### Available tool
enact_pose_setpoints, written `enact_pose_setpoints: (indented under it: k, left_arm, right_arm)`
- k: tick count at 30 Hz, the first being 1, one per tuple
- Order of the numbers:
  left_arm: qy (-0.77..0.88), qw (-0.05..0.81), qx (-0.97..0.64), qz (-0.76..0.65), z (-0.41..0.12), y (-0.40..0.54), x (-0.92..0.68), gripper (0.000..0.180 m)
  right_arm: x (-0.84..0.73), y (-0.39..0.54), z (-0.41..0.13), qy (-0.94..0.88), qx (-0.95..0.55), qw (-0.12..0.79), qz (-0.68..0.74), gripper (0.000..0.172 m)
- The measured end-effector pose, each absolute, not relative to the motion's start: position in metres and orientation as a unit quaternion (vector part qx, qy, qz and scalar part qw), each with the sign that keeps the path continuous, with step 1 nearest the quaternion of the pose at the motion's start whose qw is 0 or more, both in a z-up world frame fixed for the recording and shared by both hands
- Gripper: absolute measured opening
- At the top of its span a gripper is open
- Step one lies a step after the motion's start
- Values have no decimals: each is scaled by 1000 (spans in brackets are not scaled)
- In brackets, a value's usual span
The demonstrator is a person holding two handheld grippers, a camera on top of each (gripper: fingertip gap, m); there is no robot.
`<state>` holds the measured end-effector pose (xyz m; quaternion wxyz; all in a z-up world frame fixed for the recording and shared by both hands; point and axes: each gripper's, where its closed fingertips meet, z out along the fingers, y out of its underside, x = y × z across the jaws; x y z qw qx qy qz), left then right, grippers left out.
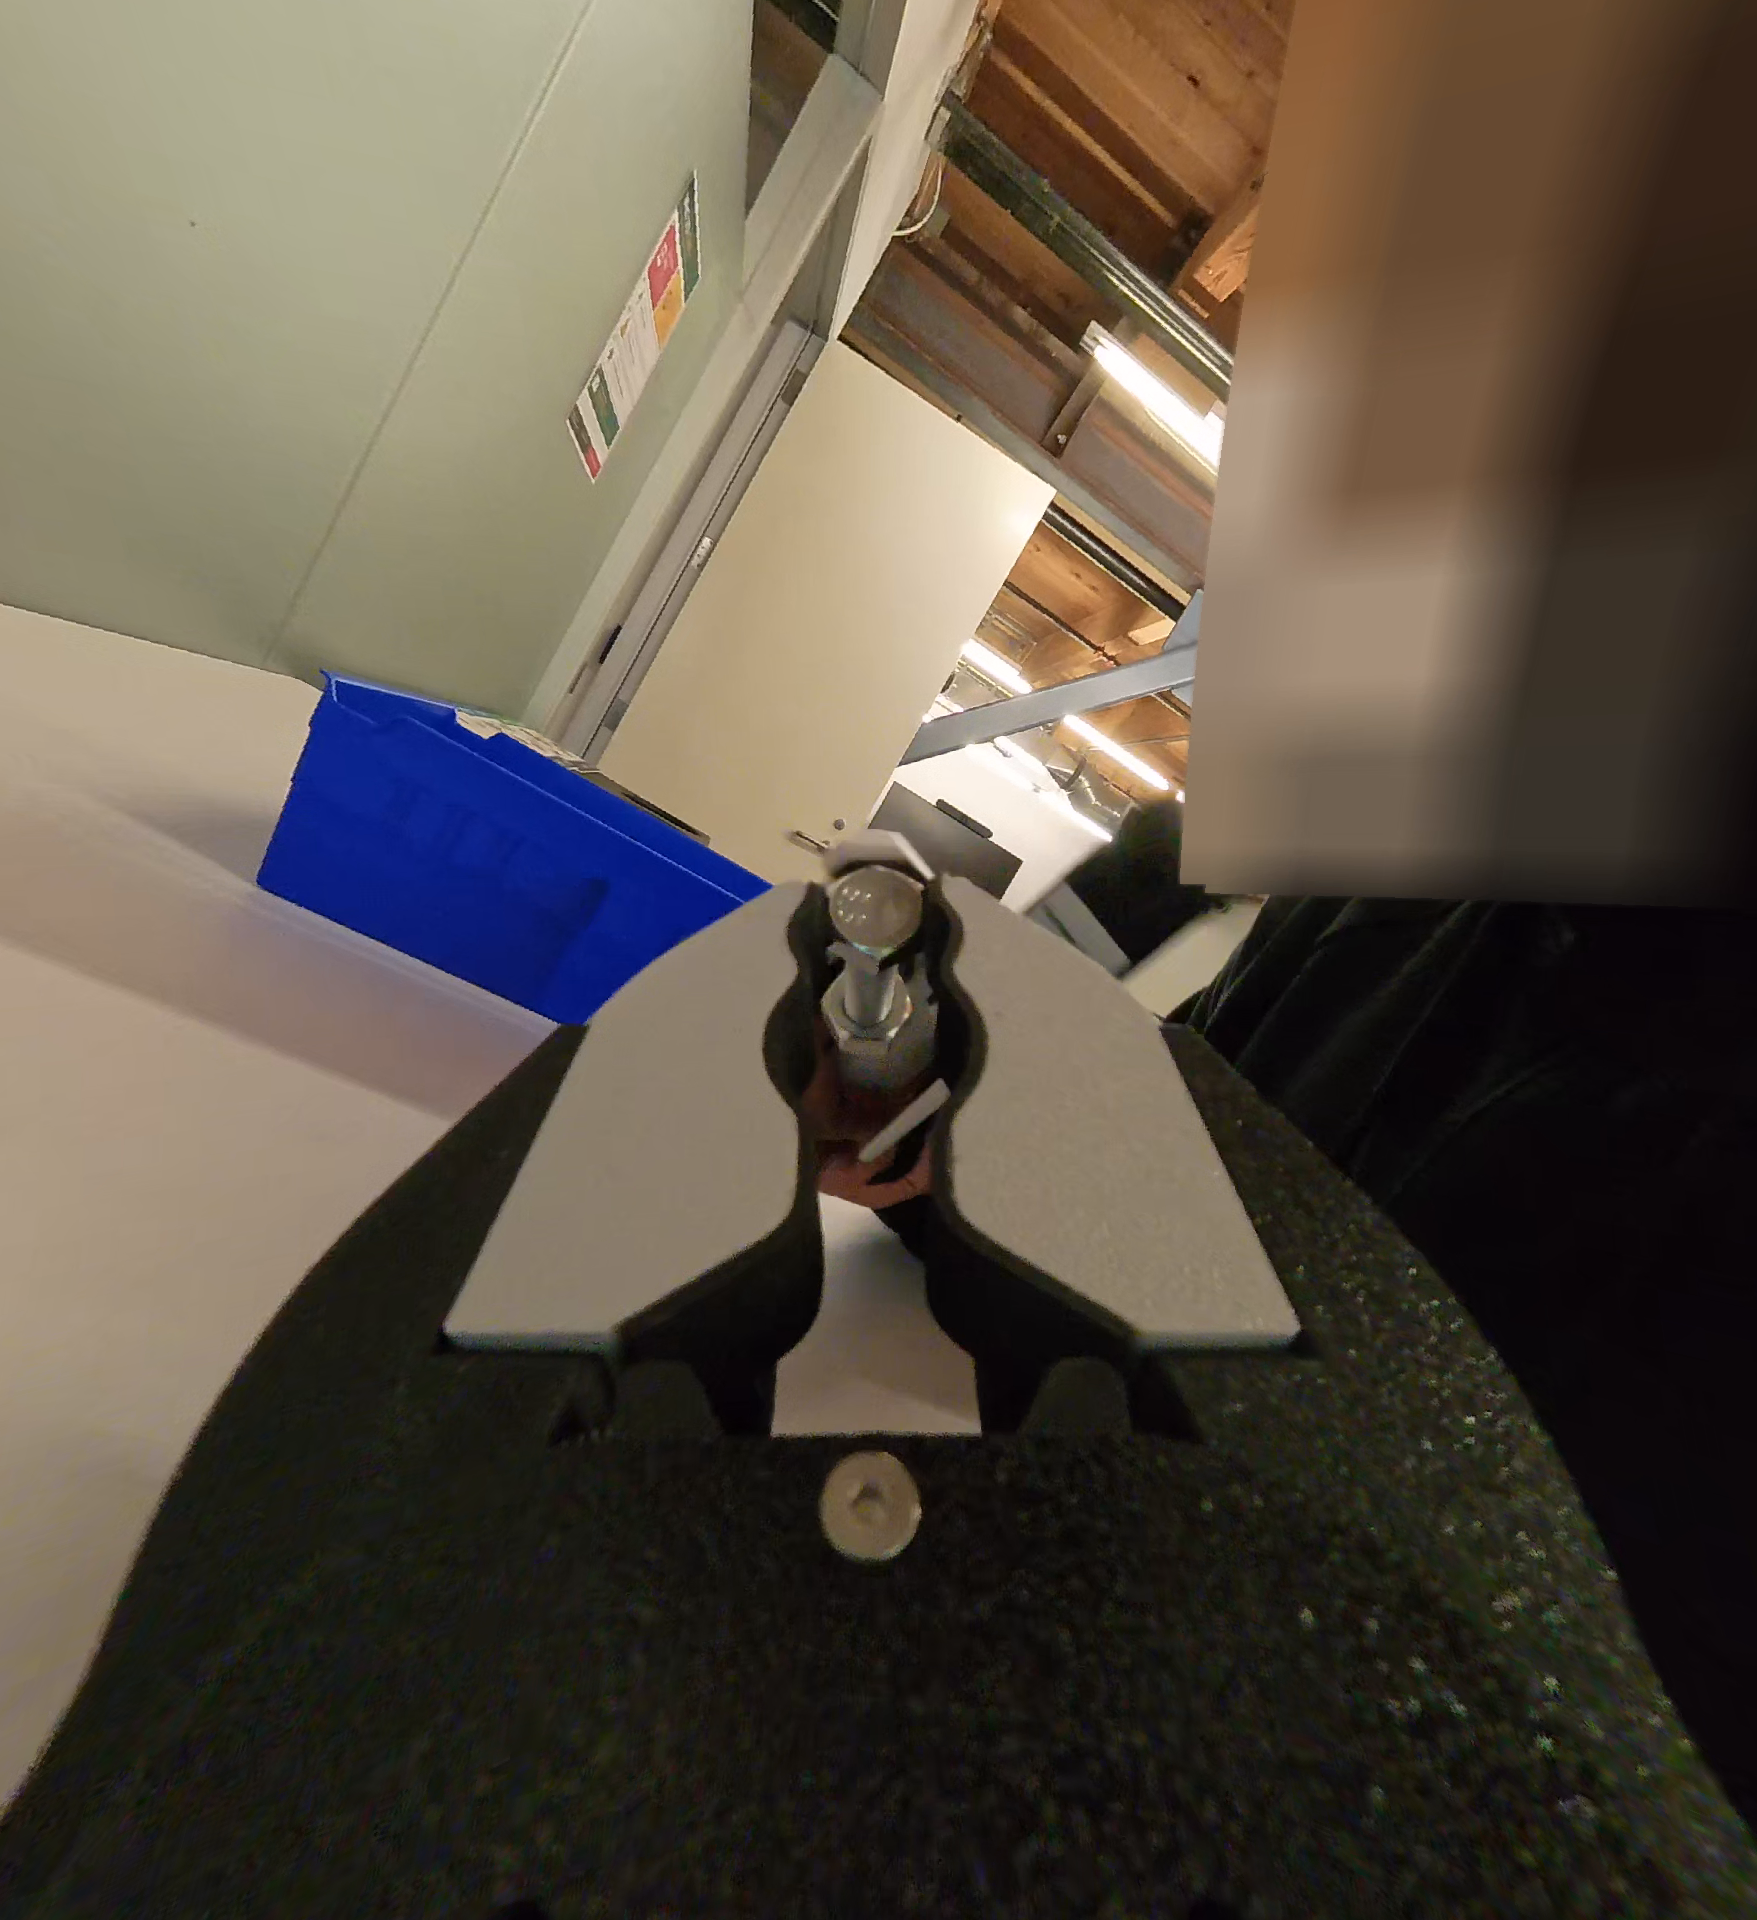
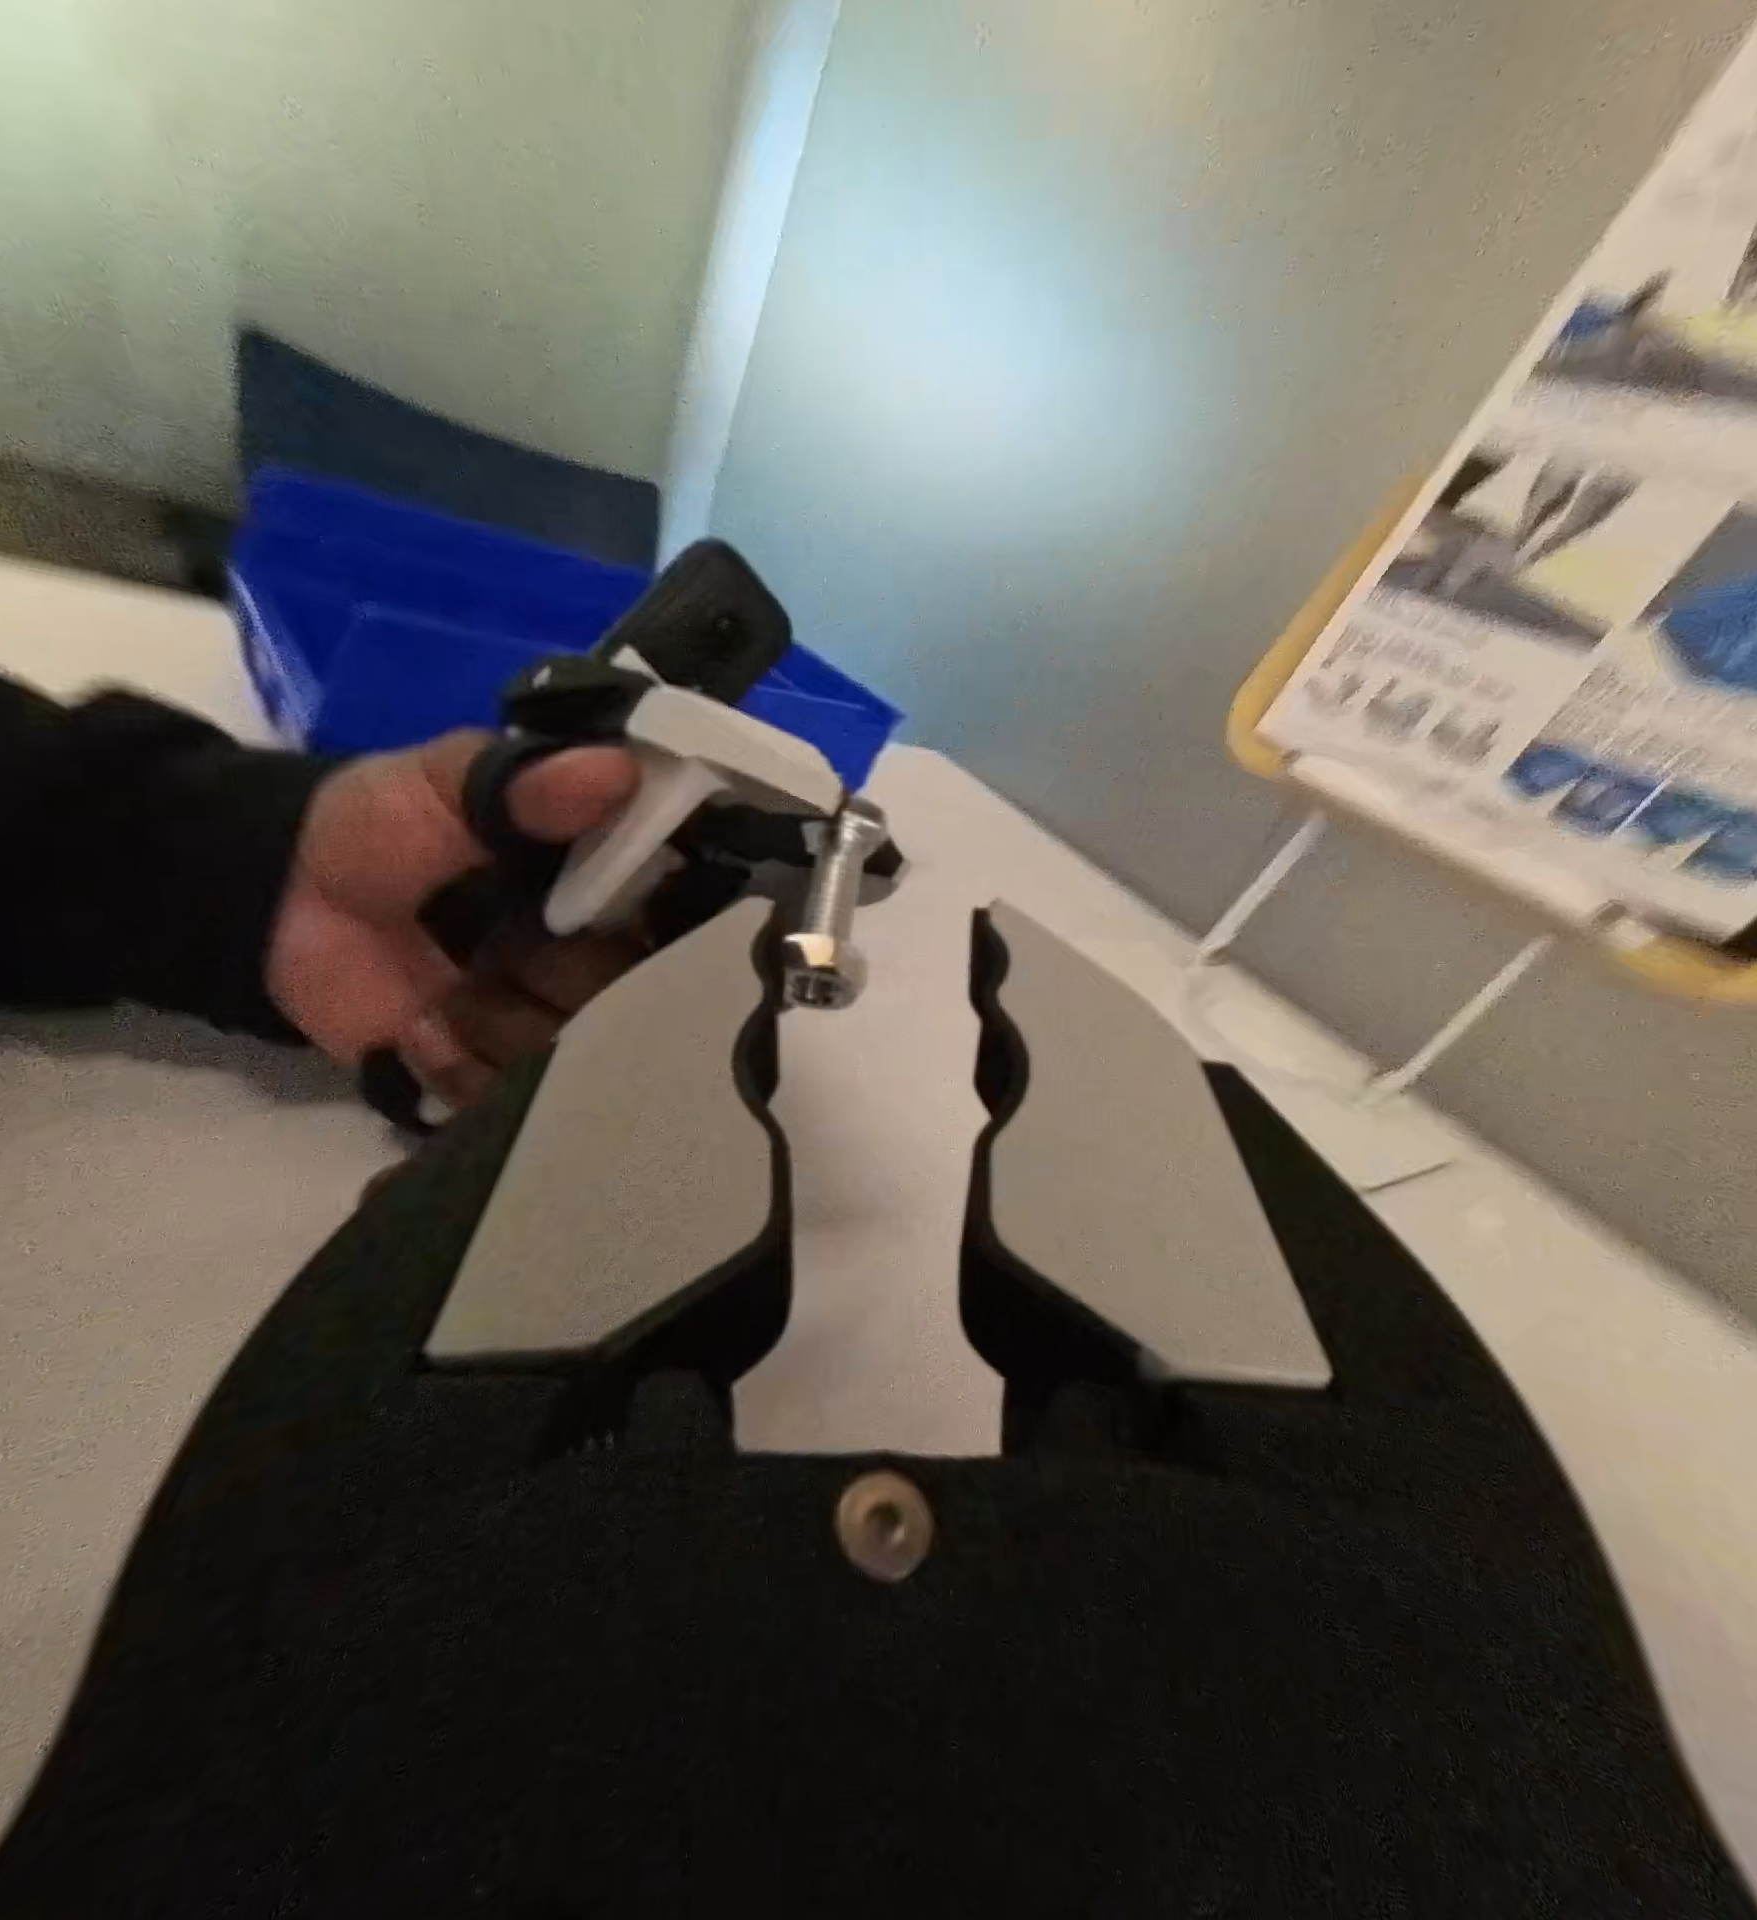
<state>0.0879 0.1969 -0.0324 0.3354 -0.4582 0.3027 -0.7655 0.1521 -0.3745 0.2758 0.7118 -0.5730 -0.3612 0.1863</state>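
Note:
My left gripper (image 1: 872, 894) is shut on the head of a silver bolt (image 1: 870, 914), held above the white table (image 1: 126, 1143). The bolt's threaded shank points away and carries a silver nut (image 1: 869, 1023). In the right wrist view a hand (image 2: 386, 883) holds the left gripper (image 2: 832, 821), with the bolt (image 2: 832, 883) hanging from its tips and the nut (image 2: 822, 961) at the low end. My right gripper (image 2: 879, 925) is open. The nut sits just inside its left fingertip (image 2: 749, 956), and a clear gap separates it from the right finger.
A blue plastic bin (image 1: 438, 852) stands on the table at the back; it also shows in the right wrist view (image 2: 417, 644). A printed sheet on a yellow-edged board with a wire stand (image 2: 1580, 623) is at the right. A person in dark clothing (image 1: 1476, 1143) is close by.

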Motion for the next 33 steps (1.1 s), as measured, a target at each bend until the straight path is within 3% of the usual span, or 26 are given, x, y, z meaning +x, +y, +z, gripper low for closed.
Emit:
enact_pose_setpoints:
  k: [2, 6, 9, 11, 12, 15, 20, 24, 29, 33]
  left_arm:
    - [303, 338, -456, -766, -32, 197, 88, 17]
    - [306, 337, -443, -772, -29, 194, 86, 17]
    - [310, 334, -429, -779, -26, 190, 85, 17]
    - [312, 335, -429, -779, -26, 189, 86, 17]
    - [309, 336, -432, -778, -27, 191, 86, 17]
    - [301, 332, -443, -777, -29, 195, 86, 17]
    - [283, 317, -461, -779, -32, 198, 88, 17]
    - [247, 302, -455, -800, -29, 203, 86, 17]
    - [235, 305, -454, -804, -29, 208, 83, 17]
    - [261, 318, -464, -785, -31, 206, 86, 17]
  right_arm:
    - [157, -370, 277, -294, -605, 668, 317, 43]
    - [154, -369, 272, -163, -617, 508, 578, 41]
    - [139, -378, 260, -118, -607, 385, 685, 41]
    - [134, -385, 262, -114, -589, 361, 714, 26]
    - [135, -383, 264, -114, -588, 381, 705, 18]
    - [137, -377, 260, -172, -619, 494, 586, 17]
    - [145, -371, 258, -337, -607, 682, 230, 17]
    - [147, -371, 257, -454, -503, 732, -72, 18]
    - [159, -369, 274, -396, -537, 745, -2, 18]
    - [201, -374, 328, -311, -568, 761, 40, 18]
